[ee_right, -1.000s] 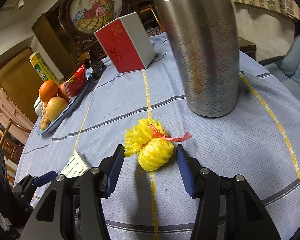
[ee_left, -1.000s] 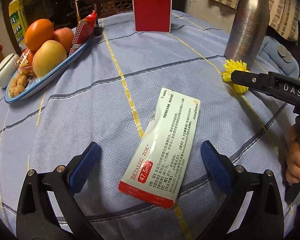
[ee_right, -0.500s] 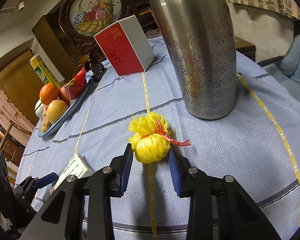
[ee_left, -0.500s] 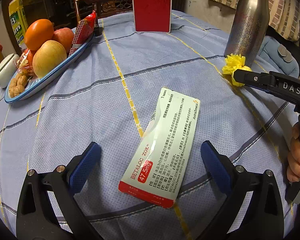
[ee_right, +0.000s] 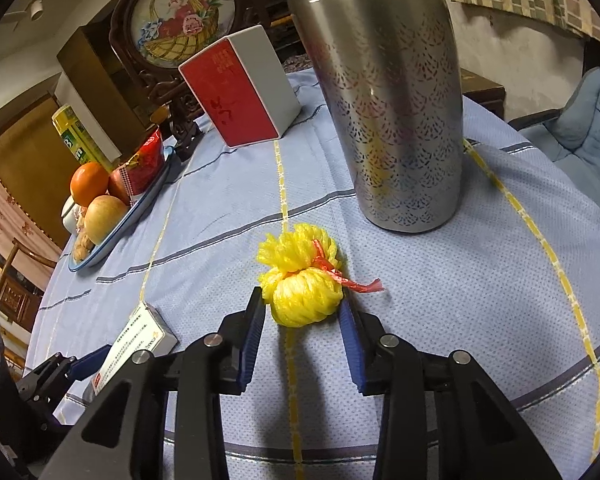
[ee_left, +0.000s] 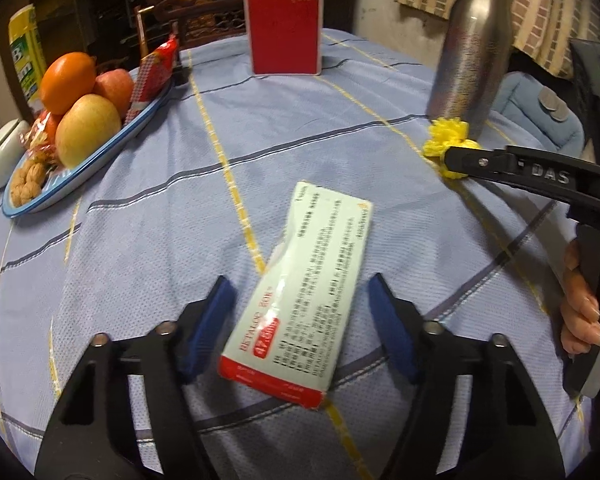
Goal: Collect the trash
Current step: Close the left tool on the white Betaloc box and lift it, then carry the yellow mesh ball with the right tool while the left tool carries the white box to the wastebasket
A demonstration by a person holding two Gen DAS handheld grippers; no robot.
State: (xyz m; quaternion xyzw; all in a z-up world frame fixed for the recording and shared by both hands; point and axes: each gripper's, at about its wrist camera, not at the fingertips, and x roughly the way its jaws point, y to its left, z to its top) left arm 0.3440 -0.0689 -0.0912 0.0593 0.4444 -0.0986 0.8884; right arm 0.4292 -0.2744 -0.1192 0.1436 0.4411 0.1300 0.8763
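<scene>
Squeezing the yellow net ball (ee_right: 302,294) near the tabletop's right edge, the right gripper (ee_right: 303,316) has a soft hold that could slip; the left gripper (ee_left: 300,322), just closing, is half-wide around the flat medicine box (ee_left: 300,292) near the front edge, which may slide away

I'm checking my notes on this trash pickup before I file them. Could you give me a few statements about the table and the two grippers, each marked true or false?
1. The medicine box lies flat between the left gripper jaws. True.
2. The right gripper has its jaws around a red box. False: they flank the yellow net ball.
3. The metal flask lies on its side. False: it stands upright.
4. Fruit sits on the blue plate. True.
</scene>
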